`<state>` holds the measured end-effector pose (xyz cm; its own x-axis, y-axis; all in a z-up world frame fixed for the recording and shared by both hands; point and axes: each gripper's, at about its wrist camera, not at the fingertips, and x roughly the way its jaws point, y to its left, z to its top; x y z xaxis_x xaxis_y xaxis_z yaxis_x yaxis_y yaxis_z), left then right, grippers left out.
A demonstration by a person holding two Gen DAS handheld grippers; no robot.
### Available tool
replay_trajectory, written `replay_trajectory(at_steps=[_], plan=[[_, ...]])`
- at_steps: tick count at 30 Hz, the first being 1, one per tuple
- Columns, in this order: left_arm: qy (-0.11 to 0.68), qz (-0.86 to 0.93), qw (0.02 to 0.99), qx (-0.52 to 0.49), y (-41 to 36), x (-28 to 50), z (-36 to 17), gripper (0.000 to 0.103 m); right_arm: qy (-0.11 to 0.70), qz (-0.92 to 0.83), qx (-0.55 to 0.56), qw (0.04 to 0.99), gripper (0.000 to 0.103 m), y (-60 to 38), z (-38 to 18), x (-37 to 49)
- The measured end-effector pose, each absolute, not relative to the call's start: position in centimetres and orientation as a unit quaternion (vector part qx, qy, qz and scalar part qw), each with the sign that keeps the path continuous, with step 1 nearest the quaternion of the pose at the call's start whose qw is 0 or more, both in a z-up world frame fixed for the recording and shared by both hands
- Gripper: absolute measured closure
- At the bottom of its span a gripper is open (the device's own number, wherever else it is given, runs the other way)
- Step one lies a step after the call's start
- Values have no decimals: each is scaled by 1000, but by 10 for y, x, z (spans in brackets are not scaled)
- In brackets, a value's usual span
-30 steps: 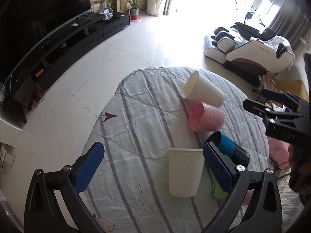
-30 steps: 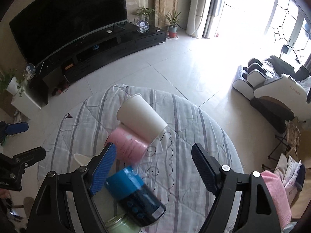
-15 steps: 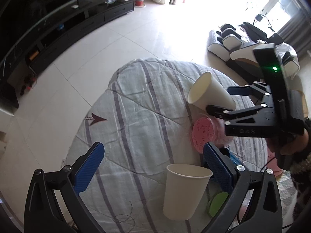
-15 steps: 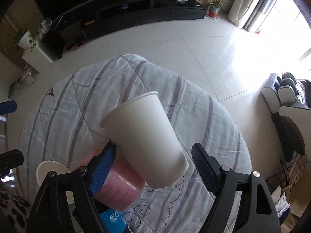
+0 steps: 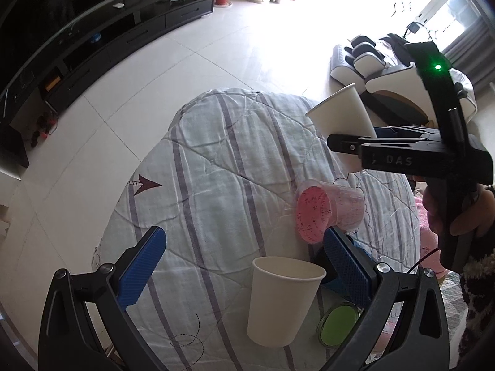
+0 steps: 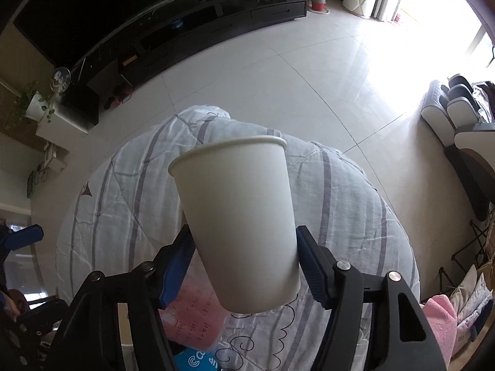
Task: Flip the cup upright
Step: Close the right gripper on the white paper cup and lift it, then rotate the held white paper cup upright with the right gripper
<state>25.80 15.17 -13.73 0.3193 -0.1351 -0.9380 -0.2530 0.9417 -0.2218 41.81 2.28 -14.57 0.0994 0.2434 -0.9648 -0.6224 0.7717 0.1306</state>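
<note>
My right gripper (image 6: pixel 246 266) is shut on a white paper cup (image 6: pixel 241 216), mouth up and tilted slightly, held above the round table; it also shows in the left wrist view (image 5: pixel 342 117) at the upper right. My left gripper (image 5: pixel 244 269) is open and empty, its blue pads either side of a second white paper cup (image 5: pixel 283 300) that stands upright on the striped quilt (image 5: pixel 216 185). A pink cup (image 5: pixel 328 213) lies on its side beyond it.
A blue cup (image 6: pixel 198 360) lies by the pink one (image 6: pixel 191 318). A green lid (image 5: pixel 338 324) sits at the table's near right edge. A TV cabinet (image 6: pixel 185 34) stands far across the tiled floor, a massage chair (image 5: pixel 380 71) at right.
My right gripper closed on the tipped white cup, lifted it off the pink cup and turned it mouth up. The left gripper stayed open near the upright cup.
</note>
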Motion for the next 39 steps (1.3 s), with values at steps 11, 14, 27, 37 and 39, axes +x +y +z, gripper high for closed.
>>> replay_trajectory(at_steps=[11, 14, 27, 37, 39], plan=[[559, 32, 815, -148, 136, 243, -96, 0, 590, 288, -108, 747, 37, -9, -81, 381], [553, 27, 821, -140, 128, 229, -83, 0, 578, 276, -114, 760, 37, -17, -64, 352], [555, 35, 824, -110, 94, 111, -79, 0, 558, 280, -67, 778, 37, -56, -52, 201], [602, 45, 792, -91, 67, 42, -133, 0, 579, 261, -55, 770, 37, -78, -102, 107], [609, 44, 786, -94, 66, 34, -144, 0, 590, 254, -54, 764, 36, -79, -118, 100]])
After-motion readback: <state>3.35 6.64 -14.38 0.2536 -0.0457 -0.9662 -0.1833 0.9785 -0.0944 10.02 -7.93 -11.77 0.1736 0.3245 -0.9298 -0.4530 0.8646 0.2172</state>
